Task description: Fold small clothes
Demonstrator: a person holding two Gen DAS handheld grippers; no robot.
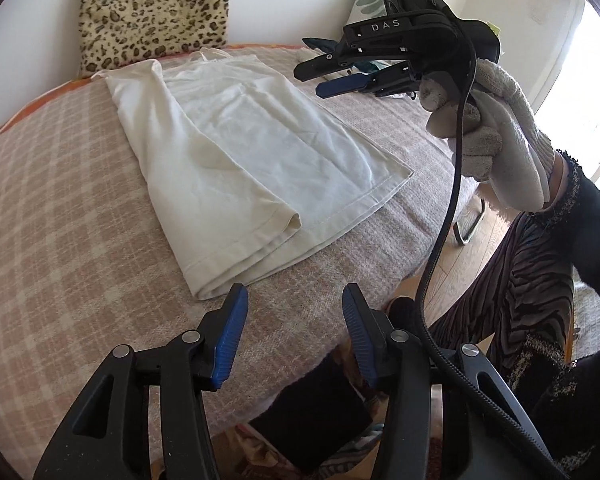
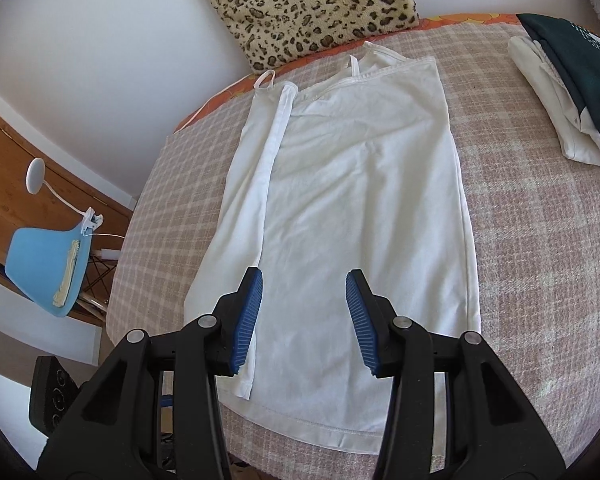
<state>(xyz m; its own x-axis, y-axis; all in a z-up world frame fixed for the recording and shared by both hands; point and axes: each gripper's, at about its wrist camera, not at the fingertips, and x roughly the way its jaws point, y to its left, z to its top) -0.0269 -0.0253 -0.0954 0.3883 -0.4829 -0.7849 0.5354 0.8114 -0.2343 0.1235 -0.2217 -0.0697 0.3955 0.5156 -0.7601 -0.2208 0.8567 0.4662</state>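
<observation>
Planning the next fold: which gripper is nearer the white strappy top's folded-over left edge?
Left. The left gripper hovers just off the folded edge's hem corner on the white strappy top; the right gripper hangs over the hem's middle.

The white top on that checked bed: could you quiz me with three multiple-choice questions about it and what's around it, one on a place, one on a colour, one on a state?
1. Where is the leopard-print cushion?
A. Beyond the strap end of the white top
B. On the floor
C. Under the top

2. What colour are the gripper pads?
A. Red
B. Blue
C. Green

3. How does the top lie?
A. Rolled into a ball
B. Hanging from a hook
C. Flat, one long side folded inward

Answers: 1 A, it leans on the wall past the straps. 2 B, both views show blue ribbed pads. 3 C, a folded strip runs along one side.
</observation>
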